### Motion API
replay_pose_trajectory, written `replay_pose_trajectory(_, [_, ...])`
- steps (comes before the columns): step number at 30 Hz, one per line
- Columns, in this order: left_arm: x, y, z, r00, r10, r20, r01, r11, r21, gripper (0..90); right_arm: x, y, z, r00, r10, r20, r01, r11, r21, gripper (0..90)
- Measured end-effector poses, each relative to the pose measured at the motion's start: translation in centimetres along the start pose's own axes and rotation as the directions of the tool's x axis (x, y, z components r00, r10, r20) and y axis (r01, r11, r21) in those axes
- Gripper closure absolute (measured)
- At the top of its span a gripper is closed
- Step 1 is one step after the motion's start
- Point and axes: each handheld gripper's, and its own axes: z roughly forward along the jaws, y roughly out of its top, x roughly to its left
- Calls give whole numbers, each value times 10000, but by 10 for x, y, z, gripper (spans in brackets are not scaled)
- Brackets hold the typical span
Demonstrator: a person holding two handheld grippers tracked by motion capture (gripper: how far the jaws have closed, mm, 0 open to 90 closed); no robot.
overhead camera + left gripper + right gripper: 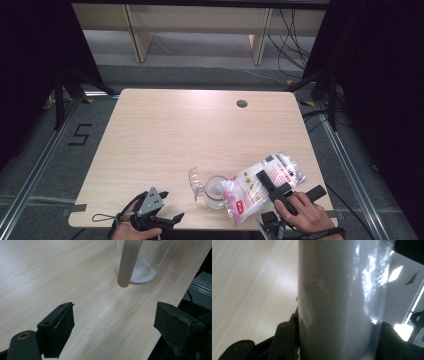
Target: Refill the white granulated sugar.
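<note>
A clear glass jar (216,192) stands near the table's front edge, its hinged lid (196,180) swung open to the left. A clear bag of white granules (260,185) with red print lies tilted, its torn corner at the jar's mouth. My right gripper (265,180) is shut on the bag (342,302), which sits between the jaws of my right gripper (337,340). My left gripper (171,205) rests open at the front left. In the left gripper view, my left gripper (115,322) faces the jar (147,272). White granules cover the jar's bottom, and a blurred tan strip (127,262) hangs before it.
The light wooden table (165,135) has a round cable hole (242,103) at the back right. The jar sits close to the front edge (170,300). Black stands flank the table. A "5" mark (80,134) is on the floor at the left.
</note>
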Motion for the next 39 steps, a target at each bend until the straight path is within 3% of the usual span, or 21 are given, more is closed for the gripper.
replay_pose_trajectory(6, [0,0,0,10000,-2,15,2,10000,-2,158,1,-1,-1,9999,171,-4,-170,9998,118,574])
replay_pose_trajectory(7, [2,0,0,9998,185,-67,-184,9997,160,158,1,-1,-1,9998,179,-13,-179,9998,115,575])
replay_pose_trajectory(11, [0,0,1,10000,-34,31,34,10000,-23,158,2,-1,-1,9998,200,-35,-200,9997,127,575])
replay_pose_trajectory(13, [0,0,0,10000,9,-12,-9,10000,76,158,0,0,0,10000,-95,-7,95,10000,-13,575])
replay_pose_trajectory(16, [0,0,0,10000,21,-16,-21,10000,84,158,2,-1,-2,9998,215,-40,-215,9997,151,576])
replay_pose_trajectory(23, [2,0,0,10000,67,-35,-67,9999,106,158,2,-1,-1,9998,214,-35,-214,9997,113,576])
replay_pose_trajectory(25, [0,0,1,10000,-67,6,67,10000,22,158,0,0,0,9999,-106,-21,106,9999,-29,576])
replay_pose_trajectory(29, [0,-1,1,9999,-117,31,117,9999,20,158,1,1,-1,10000,83,-38,-83,10000,55,577])
replay_pose_trajectory(32, [1,-1,2,9999,-120,23,120,9999,29,158,0,1,0,10000,-83,-45,83,10000,-38,577])
replay_pose_trajectory(33, [1,-1,1,10000,-56,50,55,9999,90,158,1,0,-2,9999,137,1,-137,9998,127,578])
replay_pose_trajectory(37, [3,-1,1,10000,3,-8,-3,10000,80,158,1,-1,-2,9998,204,38,-204,9997,106,579])
replay_pose_trajectory(39, [1,-1,1,9998,-181,34,181,9998,-16,158,1,0,-2,9999,160,0,-160,9998,131,579])
